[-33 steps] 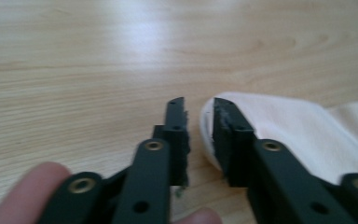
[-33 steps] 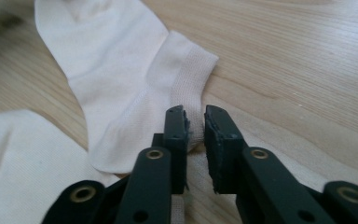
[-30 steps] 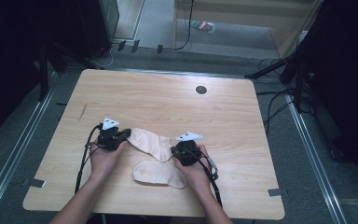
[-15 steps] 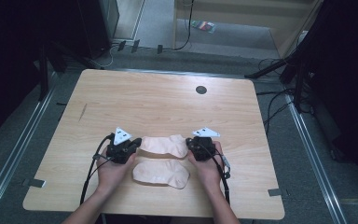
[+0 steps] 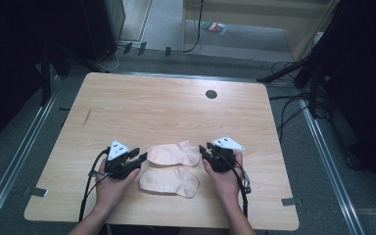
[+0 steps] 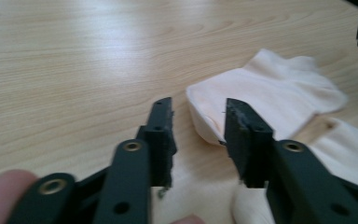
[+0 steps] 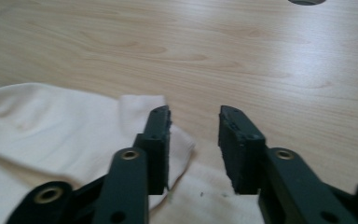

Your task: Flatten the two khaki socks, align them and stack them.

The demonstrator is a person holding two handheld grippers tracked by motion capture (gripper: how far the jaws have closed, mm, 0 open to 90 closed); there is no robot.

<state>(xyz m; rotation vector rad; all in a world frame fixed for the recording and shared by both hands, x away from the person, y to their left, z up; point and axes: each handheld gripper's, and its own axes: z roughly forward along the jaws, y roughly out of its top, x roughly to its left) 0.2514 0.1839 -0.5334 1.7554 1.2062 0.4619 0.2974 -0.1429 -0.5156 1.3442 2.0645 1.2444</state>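
Around us the room is dark, with a grey floor [image 5: 293, 54] and loose cables beyond the far edge of our work surface. We work at a pale wooden table [image 5: 166, 107], which has a small round dark hole [image 5: 211, 94] near its far side.

Two cream socks lie flat near our edge of the table, side by side and touching along their length. We see the farther sock [image 5: 174, 152] lying between our two grippers, and the nearer sock [image 5: 169, 180] just in front of it, closer to us.

Our left gripper [image 5: 139, 157] sits at the left end of the farther sock. Its jaws have just been opening and now stand narrowly apart; in the left gripper view the sock's edge [image 6: 209, 119] lies in the gap, and the pads are clear of the cloth.

Our right gripper [image 5: 204, 151] sits at the right end of the same sock. Its jaws have likewise just been opening to a narrow gap, with the sock's corner [image 7: 177, 140] under them and nothing pinched.
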